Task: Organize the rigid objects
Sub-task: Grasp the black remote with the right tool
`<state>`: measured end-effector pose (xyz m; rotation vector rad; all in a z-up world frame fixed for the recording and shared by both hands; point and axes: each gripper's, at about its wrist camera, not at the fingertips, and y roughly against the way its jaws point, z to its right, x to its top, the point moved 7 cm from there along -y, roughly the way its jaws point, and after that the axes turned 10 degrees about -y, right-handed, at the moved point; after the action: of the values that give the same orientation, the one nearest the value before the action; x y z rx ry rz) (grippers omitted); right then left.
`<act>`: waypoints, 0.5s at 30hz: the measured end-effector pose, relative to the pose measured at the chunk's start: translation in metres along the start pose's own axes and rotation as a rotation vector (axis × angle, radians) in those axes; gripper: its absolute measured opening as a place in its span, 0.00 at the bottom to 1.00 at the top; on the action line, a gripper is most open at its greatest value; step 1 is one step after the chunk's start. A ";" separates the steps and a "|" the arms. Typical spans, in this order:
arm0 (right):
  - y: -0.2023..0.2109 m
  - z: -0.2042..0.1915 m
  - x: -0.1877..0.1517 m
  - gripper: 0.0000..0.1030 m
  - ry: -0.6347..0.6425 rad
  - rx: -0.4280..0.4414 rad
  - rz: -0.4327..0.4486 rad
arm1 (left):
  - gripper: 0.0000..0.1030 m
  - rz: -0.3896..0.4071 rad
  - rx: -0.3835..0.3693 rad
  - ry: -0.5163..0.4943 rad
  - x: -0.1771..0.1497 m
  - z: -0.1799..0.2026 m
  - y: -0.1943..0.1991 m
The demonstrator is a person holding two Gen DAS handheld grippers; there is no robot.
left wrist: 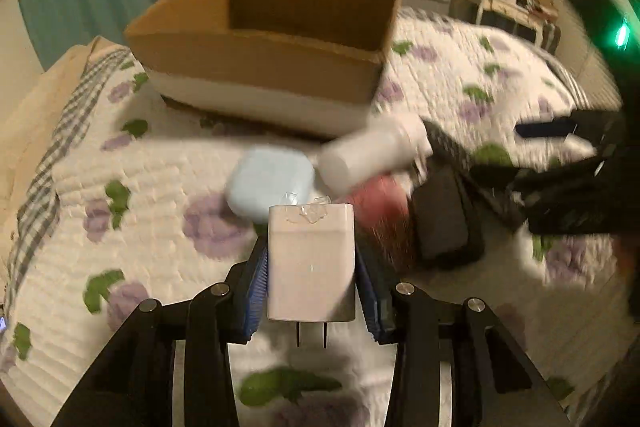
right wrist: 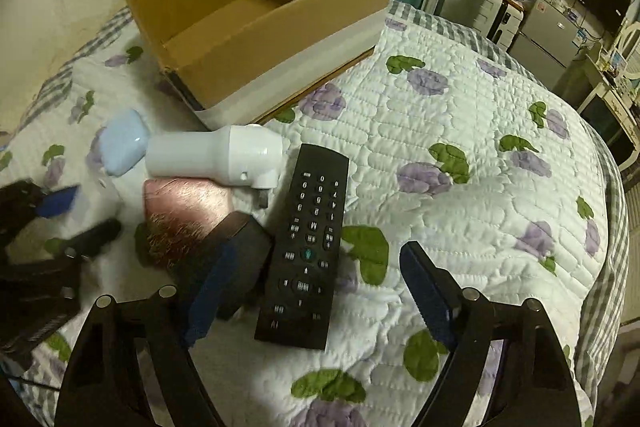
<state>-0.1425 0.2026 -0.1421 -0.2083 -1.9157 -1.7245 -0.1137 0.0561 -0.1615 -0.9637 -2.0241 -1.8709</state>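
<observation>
The left gripper [left wrist: 312, 267] has its jaws closed on a white charger [left wrist: 311, 263], blue pads pressed flat against its two broad sides, plug prongs pointing back at 6 o'clock. The charger looks light, hard and smooth; a squeeze across the flat faces suits it, though the glossy shell could slip if the grip loosens.

The right gripper [right wrist: 316, 291] hangs with its jaws wide apart and nothing gripped. The black remote [right wrist: 306, 247] lies on the bed lengthwise between them, its near end toward 6 o'clock. It is stiff, flat and fairly light, so pinching across its narrow width near the middle seems best. The left pad sits over a dark block [right wrist: 244, 247] just beside the remote, so it may snag there.

Beyond, at 10 to 11 o'clock in the right view, lie a pink item [right wrist: 184, 211], a white plug-in device [right wrist: 216, 155] and a pale blue case [right wrist: 122, 143], crowded and touching. All look rigid and small; the rounded case may be slippery.

The quilt [right wrist: 460, 147] is soft and puckered, so things may tilt on it. To 2 o'clock it is bare, giving room to move.

Farthest, at 12 o'clock, the cardboard box [right wrist: 280, 59] stands open with no contents visible; its raised near wall must be cleared when dropping items in.
</observation>
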 end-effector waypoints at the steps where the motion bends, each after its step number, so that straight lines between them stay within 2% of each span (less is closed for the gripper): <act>1: -0.007 0.000 0.003 0.72 -0.004 -0.002 -0.012 | 0.40 0.007 0.010 0.007 0.005 -0.004 0.001; 5: -0.030 0.007 0.007 0.65 -0.037 -0.023 -0.050 | 0.40 0.029 0.031 0.040 0.021 -0.018 0.005; 9: -0.051 0.014 0.005 0.59 -0.097 0.013 -0.104 | 0.40 0.030 0.030 0.041 0.029 -0.021 0.003; 10: -0.052 0.014 0.005 0.52 -0.097 0.020 -0.104 | 0.40 0.027 0.028 0.039 0.030 -0.020 0.001; 11: -0.053 0.013 0.005 0.37 -0.094 0.027 -0.108 | 0.40 0.025 0.026 0.036 0.030 -0.019 0.001; 15: -0.046 0.009 0.006 0.37 -0.079 0.029 -0.089 | 0.40 0.021 0.017 0.028 0.028 -0.015 0.001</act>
<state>-0.1713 0.2026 -0.1793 -0.1856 -2.0330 -1.7687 -0.1389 0.0506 -0.1424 -0.9457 -2.0026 -1.8436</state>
